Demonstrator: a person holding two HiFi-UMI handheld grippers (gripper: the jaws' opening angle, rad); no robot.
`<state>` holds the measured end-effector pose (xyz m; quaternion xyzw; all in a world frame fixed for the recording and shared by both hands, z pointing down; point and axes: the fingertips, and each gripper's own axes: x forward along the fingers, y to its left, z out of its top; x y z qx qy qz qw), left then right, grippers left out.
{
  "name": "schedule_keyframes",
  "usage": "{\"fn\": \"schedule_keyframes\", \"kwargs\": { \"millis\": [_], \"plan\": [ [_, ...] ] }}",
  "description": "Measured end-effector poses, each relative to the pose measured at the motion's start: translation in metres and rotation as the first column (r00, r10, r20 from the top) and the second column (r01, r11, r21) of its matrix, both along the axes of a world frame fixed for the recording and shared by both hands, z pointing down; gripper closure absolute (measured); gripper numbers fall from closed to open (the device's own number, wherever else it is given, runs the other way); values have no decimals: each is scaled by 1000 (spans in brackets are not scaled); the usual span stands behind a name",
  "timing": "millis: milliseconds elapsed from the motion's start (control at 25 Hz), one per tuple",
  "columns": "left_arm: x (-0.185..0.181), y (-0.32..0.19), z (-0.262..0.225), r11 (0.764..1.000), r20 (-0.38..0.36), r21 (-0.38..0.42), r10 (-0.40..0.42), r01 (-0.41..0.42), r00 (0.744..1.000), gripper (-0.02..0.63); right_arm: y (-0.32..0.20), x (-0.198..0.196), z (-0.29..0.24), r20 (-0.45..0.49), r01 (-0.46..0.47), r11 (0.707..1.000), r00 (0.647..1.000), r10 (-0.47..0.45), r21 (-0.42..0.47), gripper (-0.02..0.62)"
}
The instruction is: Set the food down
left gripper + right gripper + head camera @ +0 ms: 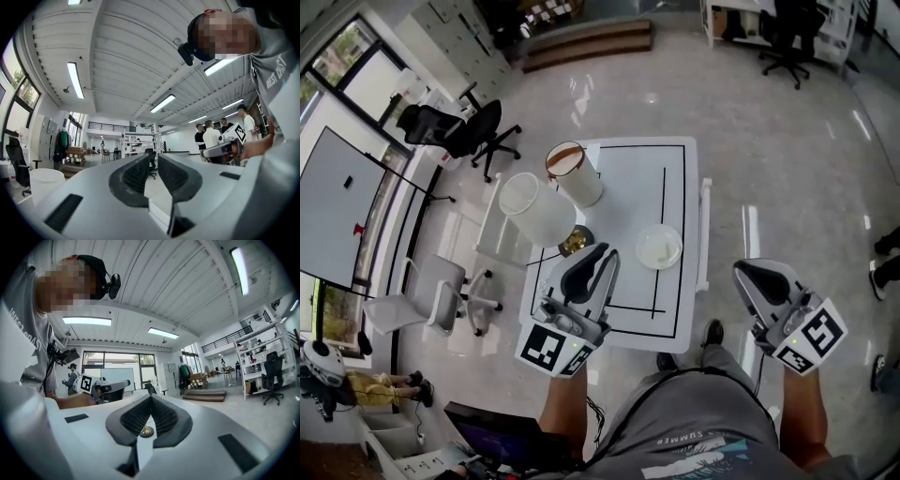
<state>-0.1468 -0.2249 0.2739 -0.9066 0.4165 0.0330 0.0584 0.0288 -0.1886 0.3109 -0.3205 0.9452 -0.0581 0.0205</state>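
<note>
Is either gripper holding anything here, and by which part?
Nothing is held. The left gripper has its jaws apart with nothing between them; the right gripper has its jaws shut on nothing.

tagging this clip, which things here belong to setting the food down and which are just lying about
In the job: left claw, slightly open, empty; right claw, shut, empty; table; white bowl; small dark dish with something golden, maybe the food.

Lying about: tipped white tub; brown-rimmed tub; black chair; whiteboard.
</note>
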Motion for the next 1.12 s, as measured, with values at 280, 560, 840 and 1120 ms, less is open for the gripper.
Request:
{"fn": "schedule_keyframes", "kwargs": {
  "millis": [280, 560, 840, 1120],
  "plan": [
    [-11, 38, -20, 1000, -10, 26, 11, -11, 1000, 541, 21, -3, -15, -39, -35, 999, 999, 36, 28, 589],
    [-11, 80, -23, 999, -14, 32, 6, -5, 1000, 541, 56, 3, -25, -41, -31, 999, 999, 33, 41, 589],
    [16, 103, -29, 999, -29, 52, -7, 9, 1000, 541, 79, 30, -31, -34, -9, 999, 999, 10, 32, 589],
    [12, 122, -43, 996, -43, 68, -52, 55, 998, 541, 94, 28, -37, -61, 33, 999, 998, -31, 24, 589]
  ]
}}
